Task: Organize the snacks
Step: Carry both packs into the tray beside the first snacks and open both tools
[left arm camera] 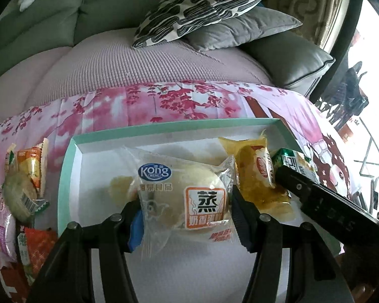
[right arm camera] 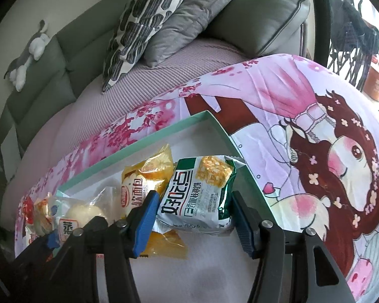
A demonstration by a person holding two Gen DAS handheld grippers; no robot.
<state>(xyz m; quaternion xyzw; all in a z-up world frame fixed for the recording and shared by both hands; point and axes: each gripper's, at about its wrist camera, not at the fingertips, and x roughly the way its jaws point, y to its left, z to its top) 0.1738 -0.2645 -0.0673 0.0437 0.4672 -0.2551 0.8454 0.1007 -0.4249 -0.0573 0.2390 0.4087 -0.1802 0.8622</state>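
Your left gripper [left arm camera: 184, 217] pinches the steamed bun pack [left arm camera: 182, 192] low over the tray [left arm camera: 70, 166]; your right gripper [right arm camera: 192, 214] clamps the green packet [right arm camera: 199, 194] beside the yellow bread pack [right arm camera: 144, 176]. Both look ready for release: lower, then ease apart. Only the left view shows loose snacks [left arm camera: 25, 189] left of the tray.

A shallow box [left arm camera: 70, 161] with a mint-green rim and white floor lies flat on a pink printed cloth. Inside it, a clear-wrapped steamed cake [left arm camera: 187, 197] printed "Kong" sits at centre. A yellow bread packet [left arm camera: 260, 176] lies just beside it, overlapping its wrapper edge. A green-and-white walnut-cake packet [right arm camera: 199, 197] rests partly on the yellow packet. Loose wrapped snacks [left arm camera: 25, 181] lie piled outside the box.
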